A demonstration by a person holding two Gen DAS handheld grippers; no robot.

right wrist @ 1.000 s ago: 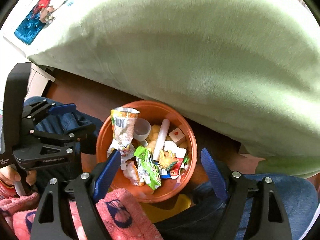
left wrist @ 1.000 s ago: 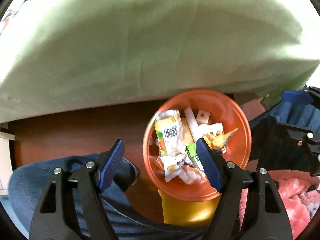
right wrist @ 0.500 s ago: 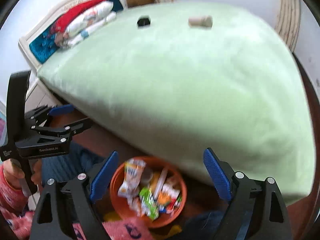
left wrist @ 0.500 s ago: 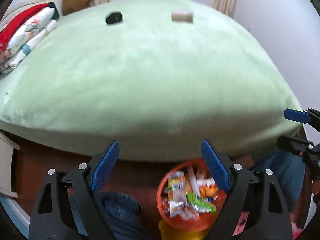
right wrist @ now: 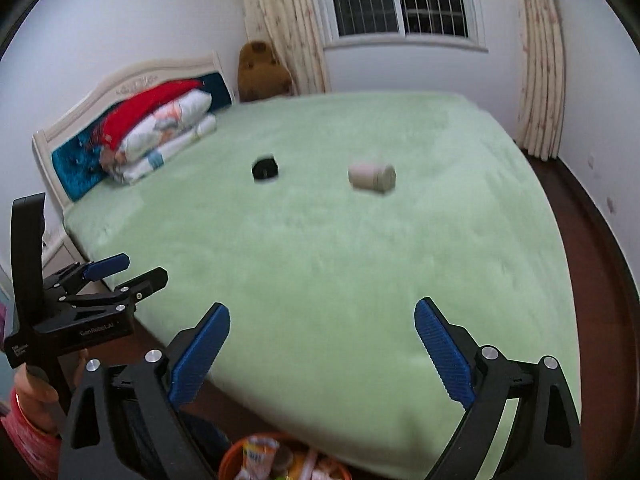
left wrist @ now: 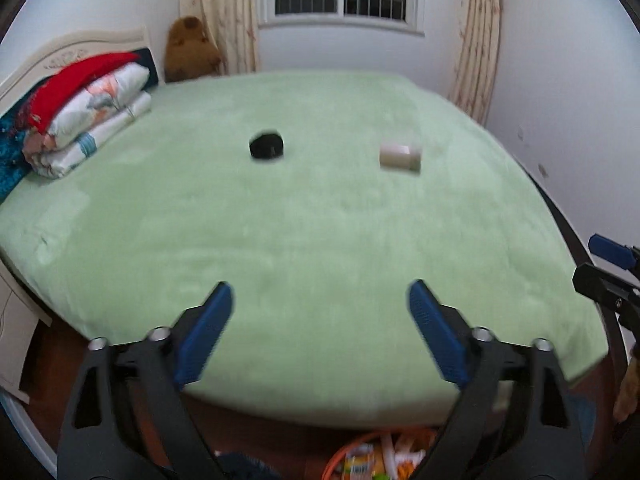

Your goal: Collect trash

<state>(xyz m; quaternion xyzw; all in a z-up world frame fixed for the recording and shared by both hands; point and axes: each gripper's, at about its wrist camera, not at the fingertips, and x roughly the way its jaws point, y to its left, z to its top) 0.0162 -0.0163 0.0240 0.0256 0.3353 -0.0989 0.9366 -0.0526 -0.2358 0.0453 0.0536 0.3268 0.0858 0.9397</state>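
A small black round object (left wrist: 266,147) and a beige cylindrical container (left wrist: 400,157) lie apart on the green bed cover (left wrist: 304,232); both show in the right wrist view too, black object (right wrist: 265,168), container (right wrist: 372,176). An orange bin (left wrist: 380,458) full of wrappers sits on the floor below the bed edge, also in the right wrist view (right wrist: 276,458). My left gripper (left wrist: 320,312) is open and empty above the near bed edge. My right gripper (right wrist: 322,328) is open and empty too. Both items lie far ahead of the fingers.
Folded bedding with a red blanket (left wrist: 80,116) is stacked at the headboard on the left. A brown teddy bear (left wrist: 192,48) sits in the far corner by curtains and a window. Dark wood floor (right wrist: 580,216) runs along the bed's right side.
Both grippers have lifted and tilted up from looking down into the orange bin to looking across the bed. The bin has slid to the bottom edge of both views. Both stayed open.
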